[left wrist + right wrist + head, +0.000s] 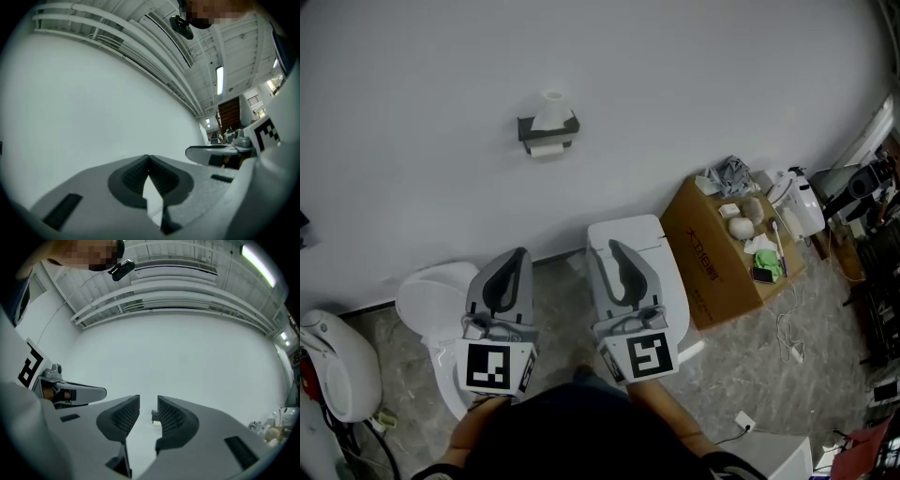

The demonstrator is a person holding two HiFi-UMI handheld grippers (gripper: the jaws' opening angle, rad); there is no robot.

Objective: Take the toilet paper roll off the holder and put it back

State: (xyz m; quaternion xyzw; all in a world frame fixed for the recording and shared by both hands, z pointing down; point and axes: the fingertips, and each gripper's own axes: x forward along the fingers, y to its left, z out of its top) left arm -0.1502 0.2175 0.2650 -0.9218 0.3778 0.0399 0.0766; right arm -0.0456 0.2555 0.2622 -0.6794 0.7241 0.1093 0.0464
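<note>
A dark wall-mounted holder (566,126) hangs on the white wall, above and beyond both grippers. A white toilet paper roll (551,110) sits in its top, and a white strip of paper (547,149) shows under it. My left gripper (521,253) is low at the left, well short of the holder, with its jaws shut and nothing in them (149,157). My right gripper (613,246) is beside it, its jaws a little apart and empty (148,402). In the right gripper view the holder (153,415) appears small and far off in the gap between the jaws.
A white toilet (427,298) stands below the left gripper and a white cistern lid (630,231) lies under the right one. A cardboard box (709,255) with odds and ends stands at the right, next to a white kettle (799,202). Cables lie on the floor.
</note>
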